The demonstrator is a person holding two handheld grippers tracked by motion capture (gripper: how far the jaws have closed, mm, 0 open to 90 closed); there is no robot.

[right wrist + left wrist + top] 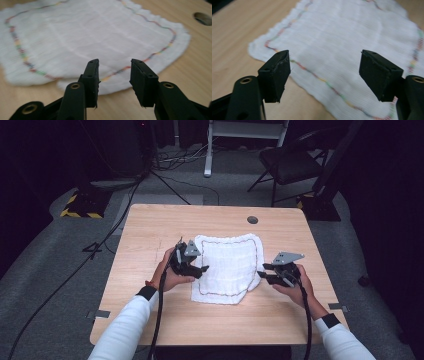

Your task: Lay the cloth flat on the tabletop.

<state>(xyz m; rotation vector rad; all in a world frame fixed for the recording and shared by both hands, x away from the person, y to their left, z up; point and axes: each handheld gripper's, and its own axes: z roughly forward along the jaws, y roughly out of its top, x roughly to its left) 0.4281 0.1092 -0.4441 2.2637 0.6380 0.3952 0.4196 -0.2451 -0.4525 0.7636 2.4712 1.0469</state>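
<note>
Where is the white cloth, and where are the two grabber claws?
white cloth (227, 262), high view, its middle.
left gripper (324, 75), left gripper view, between its open jaws.
right gripper (114, 75), right gripper view, between its open jaws.

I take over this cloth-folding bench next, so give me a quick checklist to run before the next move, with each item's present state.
1. Left gripper jaws open, nothing between them: ok.
2. Right gripper jaws open, nothing held: ok.
3. White cloth lies wholly on the table: ok.
4. Cloth flat: not ok; near right corner looks folded under.
5. Both grippers beside the cloth's edges, one each side: ok.
6. Cables clear of the cloth: ok.
</note>
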